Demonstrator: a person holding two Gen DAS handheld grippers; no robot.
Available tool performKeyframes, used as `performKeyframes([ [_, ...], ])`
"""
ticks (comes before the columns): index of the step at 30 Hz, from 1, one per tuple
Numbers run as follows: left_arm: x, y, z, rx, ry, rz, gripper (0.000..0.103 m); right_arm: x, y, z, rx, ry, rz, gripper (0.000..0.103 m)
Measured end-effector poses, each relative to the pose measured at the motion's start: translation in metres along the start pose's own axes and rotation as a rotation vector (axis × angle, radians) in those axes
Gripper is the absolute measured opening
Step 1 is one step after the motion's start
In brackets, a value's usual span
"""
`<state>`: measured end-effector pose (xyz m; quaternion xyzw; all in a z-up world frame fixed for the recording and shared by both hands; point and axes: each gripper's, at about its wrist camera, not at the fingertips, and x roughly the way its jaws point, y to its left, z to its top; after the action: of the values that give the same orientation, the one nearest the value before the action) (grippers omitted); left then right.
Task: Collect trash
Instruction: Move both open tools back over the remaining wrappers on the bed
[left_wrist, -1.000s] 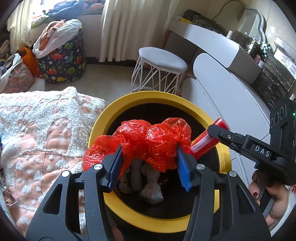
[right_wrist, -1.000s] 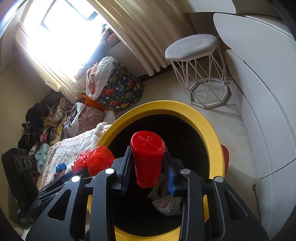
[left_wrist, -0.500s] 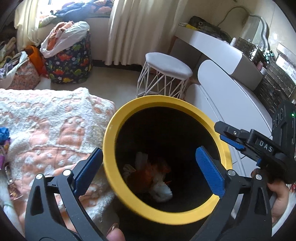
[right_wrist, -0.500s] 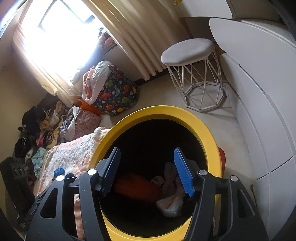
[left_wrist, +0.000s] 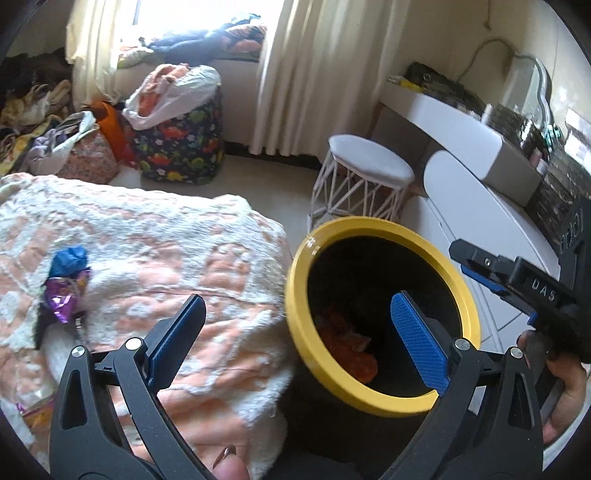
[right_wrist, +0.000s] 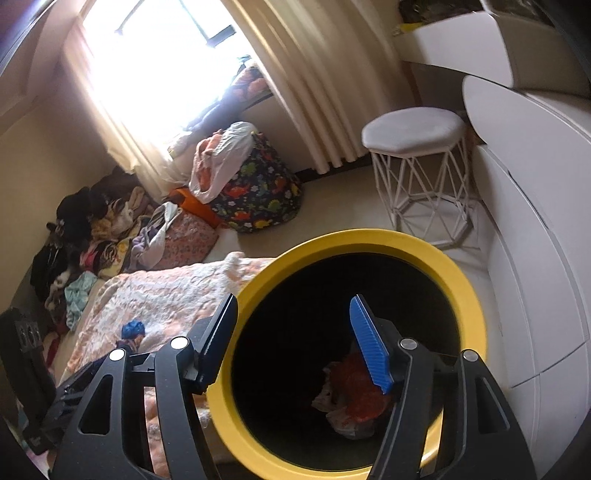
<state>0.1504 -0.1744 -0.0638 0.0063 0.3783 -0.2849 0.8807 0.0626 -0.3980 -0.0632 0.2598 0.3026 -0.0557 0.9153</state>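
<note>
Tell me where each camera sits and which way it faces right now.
Left wrist: on the left tool, angled down over the blanket and yellow-rimmed bin; its open fingers, a fingertip, the right tool and hand show.
Right wrist: on the right tool, looking down into the bin; only its open fingers show.
Shared: bin, blanket, stool, blue wrapper.
</note>
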Motion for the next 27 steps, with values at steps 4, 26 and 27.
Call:
performKeyframes([
  [4,-0.013,0.012,0.000,-0.024,-0.028,0.028,0.092,0.000,0.017,-0.003,-0.035,-0.001,0.023,0.063],
  [26,-0.072,0.076,-0.003,-0.138,-0.137,0.135,0.092,0.019,0.111,-0.031,-0.205,0.092,0.150,0.064],
  [27,-0.074,0.080,-0.003,-0.143,-0.141,0.139,0.092,0.020,0.116,-0.033,-0.214,0.099,0.158,0.064],
])
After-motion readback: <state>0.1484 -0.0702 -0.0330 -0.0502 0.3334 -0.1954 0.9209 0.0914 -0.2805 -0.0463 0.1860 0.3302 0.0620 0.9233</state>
